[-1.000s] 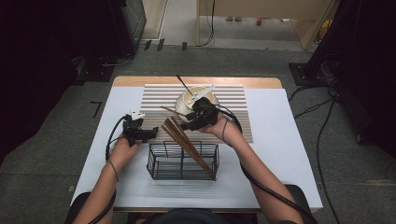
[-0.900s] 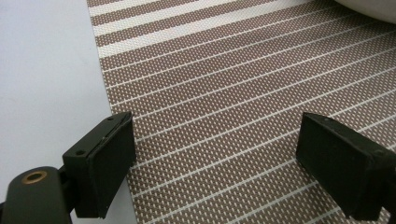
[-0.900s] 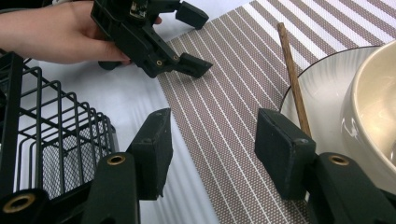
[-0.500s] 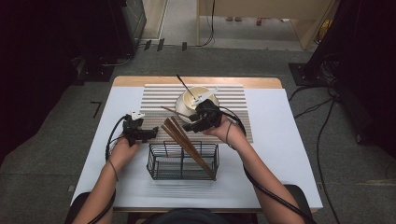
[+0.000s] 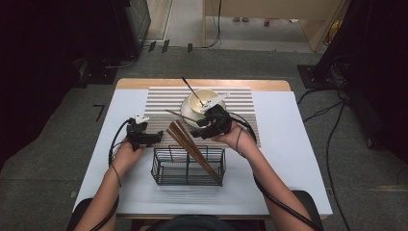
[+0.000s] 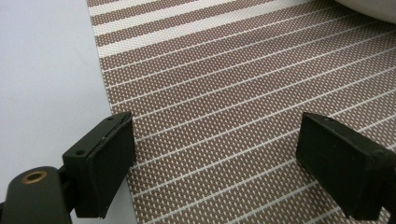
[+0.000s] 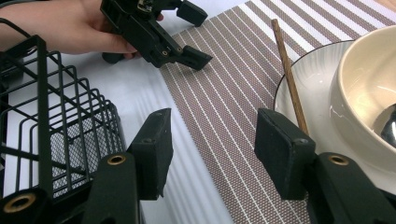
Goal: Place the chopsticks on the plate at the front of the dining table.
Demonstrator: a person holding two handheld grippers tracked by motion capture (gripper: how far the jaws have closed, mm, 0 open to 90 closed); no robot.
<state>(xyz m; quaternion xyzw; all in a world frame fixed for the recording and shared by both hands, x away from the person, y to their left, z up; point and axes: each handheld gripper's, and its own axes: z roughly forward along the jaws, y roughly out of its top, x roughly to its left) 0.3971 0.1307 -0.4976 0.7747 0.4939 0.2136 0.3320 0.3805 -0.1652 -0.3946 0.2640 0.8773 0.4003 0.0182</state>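
**Evidently part done: most chopsticks racked, one left out**

High view: several brown chopsticks (image 5: 194,150) lean in the wire basket (image 5: 162,169) at the near edge of the striped mat (image 5: 245,103). One loose chopstick (image 5: 179,115) lies against the bowl (image 5: 204,98), beyond it.

Left gripper view: the left gripper (image 6: 215,163) hangs over the mat, jaws spread, empty.

Right gripper view: the right gripper (image 7: 210,154) is spread and empty, the loose chopstick just beyond its right jaw. Judged remaining: collect and rack it.

Both hand-held grippers (image 5: 159,136) (image 5: 195,131) agape, empty
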